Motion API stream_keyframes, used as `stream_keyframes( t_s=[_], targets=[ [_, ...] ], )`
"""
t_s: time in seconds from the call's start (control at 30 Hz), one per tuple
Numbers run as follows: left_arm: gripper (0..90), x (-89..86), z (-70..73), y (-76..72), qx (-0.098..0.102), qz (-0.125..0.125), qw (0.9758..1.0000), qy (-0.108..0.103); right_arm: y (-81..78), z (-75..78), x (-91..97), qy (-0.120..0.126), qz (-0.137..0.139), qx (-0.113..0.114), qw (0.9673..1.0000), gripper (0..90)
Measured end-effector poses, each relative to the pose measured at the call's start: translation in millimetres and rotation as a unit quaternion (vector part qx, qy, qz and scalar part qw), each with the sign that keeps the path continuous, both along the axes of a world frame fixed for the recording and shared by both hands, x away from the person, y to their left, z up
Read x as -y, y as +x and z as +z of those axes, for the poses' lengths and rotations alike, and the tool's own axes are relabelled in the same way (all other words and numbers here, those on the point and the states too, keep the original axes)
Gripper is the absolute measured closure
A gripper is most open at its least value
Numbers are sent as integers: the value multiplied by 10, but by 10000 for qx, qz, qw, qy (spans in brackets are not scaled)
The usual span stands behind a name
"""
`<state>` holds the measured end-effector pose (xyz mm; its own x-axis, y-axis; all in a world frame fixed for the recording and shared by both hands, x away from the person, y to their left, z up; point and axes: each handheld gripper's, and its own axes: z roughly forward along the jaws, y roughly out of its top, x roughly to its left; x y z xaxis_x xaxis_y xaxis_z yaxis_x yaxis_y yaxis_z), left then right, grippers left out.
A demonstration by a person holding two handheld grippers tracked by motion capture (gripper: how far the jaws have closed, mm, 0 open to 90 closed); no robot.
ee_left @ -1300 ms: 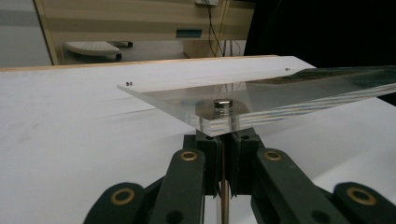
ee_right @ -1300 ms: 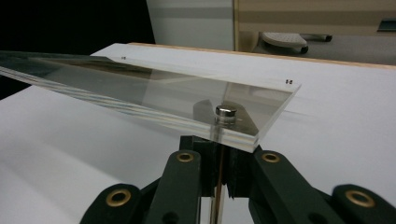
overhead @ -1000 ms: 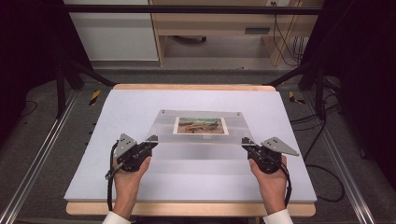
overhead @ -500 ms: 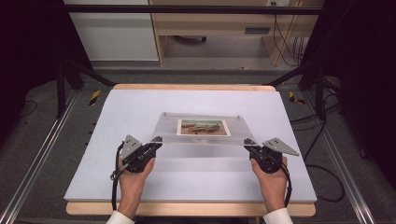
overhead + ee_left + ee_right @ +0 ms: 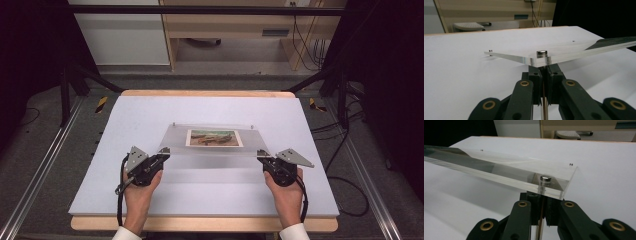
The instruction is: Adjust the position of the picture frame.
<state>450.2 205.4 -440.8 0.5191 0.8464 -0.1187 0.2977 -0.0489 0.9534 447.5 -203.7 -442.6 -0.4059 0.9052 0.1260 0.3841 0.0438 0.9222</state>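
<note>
A clear acrylic frame (image 5: 210,131) with a small landscape photo (image 5: 214,138) inside lies across the middle of the white board. Its near edge is raised and casts a shadow on the board. My left gripper (image 5: 164,152) is shut on the peg under the frame's near left corner. In the left gripper view the jaws (image 5: 543,71) meet just below the metal stud (image 5: 541,53) on that corner of the frame (image 5: 564,51). My right gripper (image 5: 261,155) is shut the same way at the near right corner. In the right gripper view the gripper (image 5: 541,195) sits under the stud (image 5: 545,179) of the frame (image 5: 499,167).
The white board (image 5: 150,115) rests on a wooden table with its edge (image 5: 200,224) close to the person. Metal rails (image 5: 40,170) run along both sides. Cables (image 5: 345,180) lie on the floor at the right, and furniture (image 5: 225,30) stands beyond the far edge.
The left hand has edged slightly to the right. Both grippers still hold the frame's near corners.
</note>
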Motion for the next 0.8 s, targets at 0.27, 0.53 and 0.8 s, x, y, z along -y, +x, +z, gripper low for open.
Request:
stream_keyframes(
  t_s=[0.27,0.53,0.8],
  targets=[
    [835,-22,-44,2,-105,15,9999,2,-15,-21,-18,-49,25,-16,10000,838],
    [835,-43,-111,-18,-269,-44,9996,121,-36,-61,-30,-128,116,-77,9998,839],
    [835,-40,-165,-42,-446,-95,9985,309,-67,-127,-26,-92,156,-292,9994,845]
  ],
)
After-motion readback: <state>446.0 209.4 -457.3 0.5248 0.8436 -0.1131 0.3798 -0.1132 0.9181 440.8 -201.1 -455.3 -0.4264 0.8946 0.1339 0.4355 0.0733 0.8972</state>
